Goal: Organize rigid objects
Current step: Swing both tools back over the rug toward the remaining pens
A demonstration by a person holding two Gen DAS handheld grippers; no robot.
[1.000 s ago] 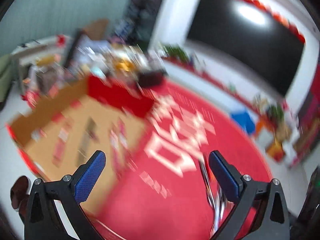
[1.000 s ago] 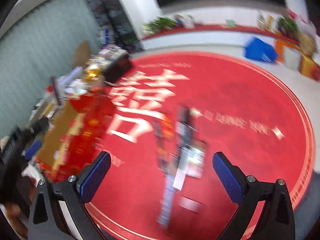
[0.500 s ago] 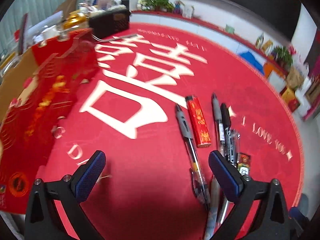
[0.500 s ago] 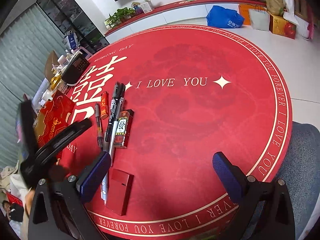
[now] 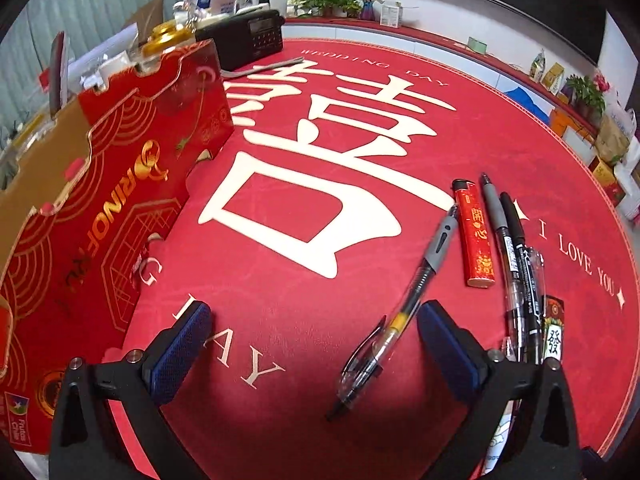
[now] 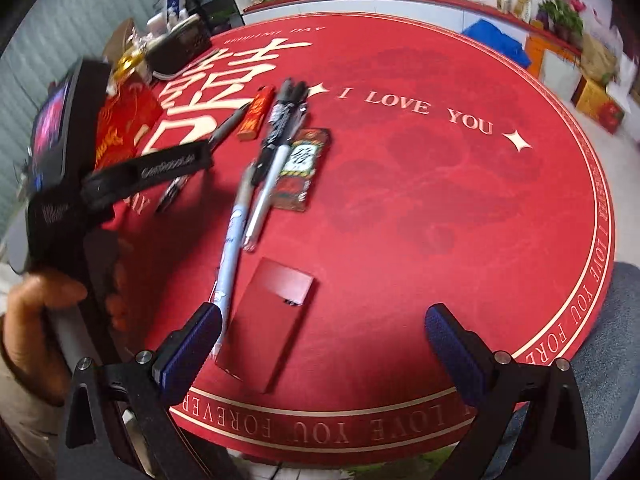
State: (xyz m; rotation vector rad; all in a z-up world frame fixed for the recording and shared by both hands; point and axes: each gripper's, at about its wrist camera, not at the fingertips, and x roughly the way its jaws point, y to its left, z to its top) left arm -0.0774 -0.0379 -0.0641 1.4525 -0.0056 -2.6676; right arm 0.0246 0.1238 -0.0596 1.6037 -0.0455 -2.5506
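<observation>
Item: your left gripper (image 5: 314, 346) hung released, empty; pen (image 5: 404, 308) lay at two o'clock. Right gripper (image 6: 320, 340) released too. Risk: pen rolling if nudged.

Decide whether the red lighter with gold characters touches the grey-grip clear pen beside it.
Apart. The left wrist view shows bare red mat between the lighter and the pen along the lighter's whole length.

1. Bright, even indoor light; soft shadows beneath the left gripper (image 5: 314, 344).
2. Heavy fisheye bending, dark vignette at corners.
3. Right view: motion blur left of the right gripper (image 6: 322, 338), pens (image 6: 276, 132) smeared.
</observation>
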